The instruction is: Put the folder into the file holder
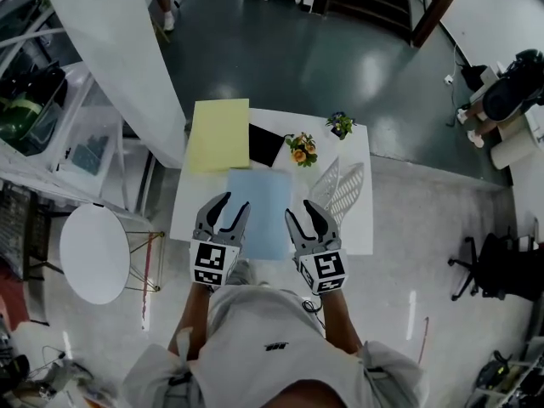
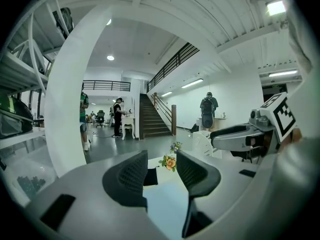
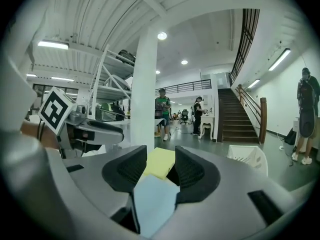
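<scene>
Currently the pale blue folder [image 1: 259, 206] lies flat on the white table [image 1: 361, 228], under and between the two sets of jaws, with its near edge at about the table's front edge. The left gripper [image 2: 162, 163] sits over the folder's near left corner and the right gripper [image 3: 161, 156] over the near right corner. Both pairs of jaws lie level with the sheet and stand a narrow gap apart. Blue shows through each gap, and neither pair looks clamped on anything. My read is that one gripper at each corner keeps a limp, wide sheet from sagging or twisting once it is lifted, though no grip is made yet. The white mesh file holder [image 1: 340, 189] stands just ahead and to the outside of the right jaws, close beside the folder's right edge. Beyond the jaw tips, past the folder's far edge, sit a bunch of orange flowers [image 1: 302, 150] and a flat black pad [image 1: 265, 144]. A yellow folder [image 1: 218, 134] lies ahead of the left jaws. A small potted plant [image 1: 341, 124] stands farther on. The flowers are nearest the holder's mouth and could be brushed as the sheet swings over.
</scene>
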{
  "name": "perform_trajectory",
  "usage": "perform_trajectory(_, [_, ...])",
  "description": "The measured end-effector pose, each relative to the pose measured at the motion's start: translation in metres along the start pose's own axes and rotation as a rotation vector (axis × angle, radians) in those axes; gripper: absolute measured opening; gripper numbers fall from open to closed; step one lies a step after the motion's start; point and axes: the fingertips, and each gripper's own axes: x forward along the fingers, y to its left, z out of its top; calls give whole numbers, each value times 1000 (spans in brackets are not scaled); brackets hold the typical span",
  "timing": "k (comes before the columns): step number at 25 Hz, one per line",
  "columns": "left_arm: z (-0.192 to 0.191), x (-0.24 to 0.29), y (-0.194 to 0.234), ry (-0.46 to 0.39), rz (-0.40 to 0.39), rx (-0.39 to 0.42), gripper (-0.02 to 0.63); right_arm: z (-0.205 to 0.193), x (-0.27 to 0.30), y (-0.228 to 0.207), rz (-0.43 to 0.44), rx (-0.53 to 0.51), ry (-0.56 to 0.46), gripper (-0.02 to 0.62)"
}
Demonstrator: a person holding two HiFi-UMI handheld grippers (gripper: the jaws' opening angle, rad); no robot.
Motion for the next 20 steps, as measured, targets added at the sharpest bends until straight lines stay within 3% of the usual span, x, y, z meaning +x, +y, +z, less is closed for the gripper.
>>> perform_trajectory(11, [-37, 65, 66, 91, -108, -45, 195, -14, 76, -12, -98, 56, 110, 178])
perform_trajectory(20, [-95, 107, 95, 212, -209, -143, 199, -60, 114, -38, -203, 99, 217, 178])
